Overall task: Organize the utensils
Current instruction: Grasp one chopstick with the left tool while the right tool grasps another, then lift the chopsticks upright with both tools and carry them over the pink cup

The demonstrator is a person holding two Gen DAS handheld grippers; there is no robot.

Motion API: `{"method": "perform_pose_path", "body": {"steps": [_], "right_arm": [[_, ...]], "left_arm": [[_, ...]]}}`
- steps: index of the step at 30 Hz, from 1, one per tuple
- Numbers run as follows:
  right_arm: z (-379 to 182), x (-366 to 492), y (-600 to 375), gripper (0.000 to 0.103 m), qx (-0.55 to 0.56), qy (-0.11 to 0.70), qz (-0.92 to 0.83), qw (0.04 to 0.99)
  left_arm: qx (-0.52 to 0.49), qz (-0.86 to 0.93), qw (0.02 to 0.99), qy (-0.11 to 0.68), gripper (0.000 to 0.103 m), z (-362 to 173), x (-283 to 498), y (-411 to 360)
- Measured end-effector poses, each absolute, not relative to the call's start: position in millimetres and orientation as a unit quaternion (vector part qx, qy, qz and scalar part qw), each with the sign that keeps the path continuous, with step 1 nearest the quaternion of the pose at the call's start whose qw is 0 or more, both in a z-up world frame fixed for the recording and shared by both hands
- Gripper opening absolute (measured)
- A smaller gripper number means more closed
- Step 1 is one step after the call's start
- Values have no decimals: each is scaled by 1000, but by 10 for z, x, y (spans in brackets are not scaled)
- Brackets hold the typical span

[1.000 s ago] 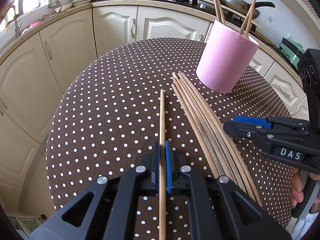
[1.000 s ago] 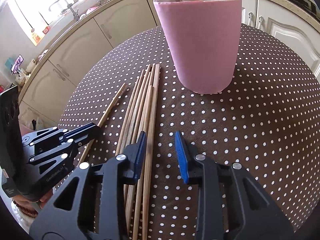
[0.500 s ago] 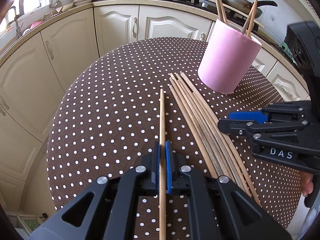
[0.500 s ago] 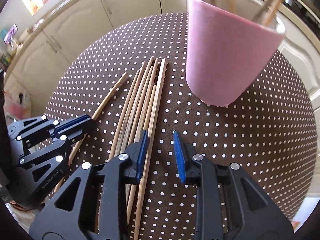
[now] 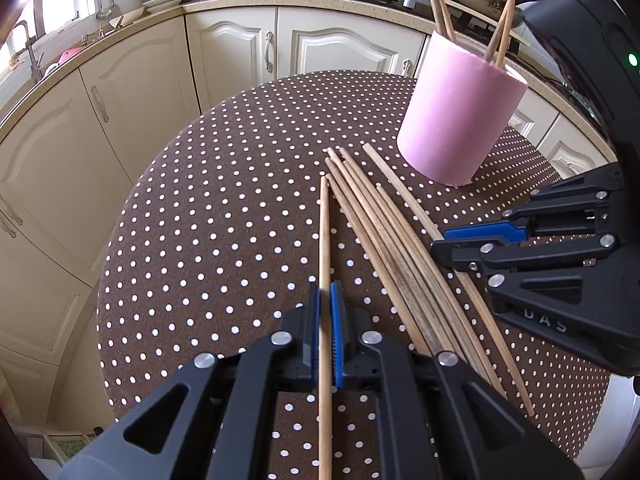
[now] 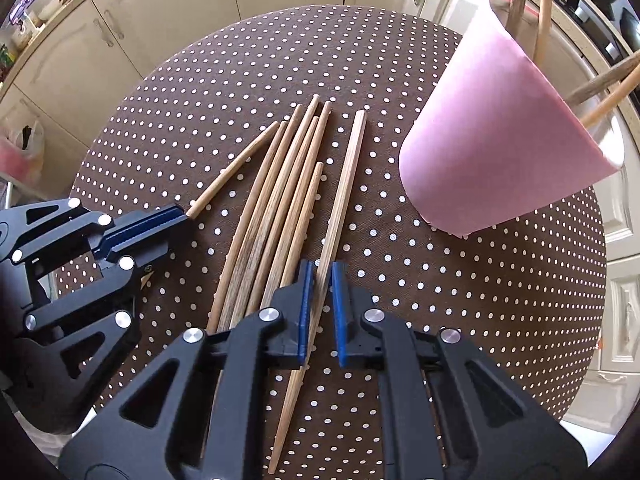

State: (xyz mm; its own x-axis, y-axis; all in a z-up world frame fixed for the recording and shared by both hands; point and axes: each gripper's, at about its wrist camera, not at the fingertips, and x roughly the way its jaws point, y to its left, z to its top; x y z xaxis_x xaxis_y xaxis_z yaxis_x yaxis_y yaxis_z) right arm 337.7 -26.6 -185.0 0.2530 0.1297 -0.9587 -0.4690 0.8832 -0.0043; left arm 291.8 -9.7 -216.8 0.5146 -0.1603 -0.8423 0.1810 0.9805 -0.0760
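Chopsticks are spread in a loose bundle on the polka-dot tablecloth, just beside the pink holder, in which several more are stood upright. A single chopstick is clamped between the closed jaws of the left gripper, while the rightmost chopstick is straddled by the right gripper, whose jaws are narrowed almost, perhaps fully, onto it

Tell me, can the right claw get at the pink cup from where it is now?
Probably yes. The right claw sits astride one chopstick lying on the table, and the pink cup stands ahead to its right with only bare dotted tablecloth between. The left claw is off on the other side.
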Motion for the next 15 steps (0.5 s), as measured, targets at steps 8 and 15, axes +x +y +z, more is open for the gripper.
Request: {"method": "perform_pose_path", "body": {"steps": [8, 15], "right_arm": [[-1893, 3227, -628, 9, -135, 561, 199, 792], [-1854, 3007, -702, 8, -131, 541, 213, 803]], "left_arm": [[9, -99, 873, 477, 6, -2172, 2908, -110], [-10, -110, 874, 473, 6, -2161, 2900, -61]]}}
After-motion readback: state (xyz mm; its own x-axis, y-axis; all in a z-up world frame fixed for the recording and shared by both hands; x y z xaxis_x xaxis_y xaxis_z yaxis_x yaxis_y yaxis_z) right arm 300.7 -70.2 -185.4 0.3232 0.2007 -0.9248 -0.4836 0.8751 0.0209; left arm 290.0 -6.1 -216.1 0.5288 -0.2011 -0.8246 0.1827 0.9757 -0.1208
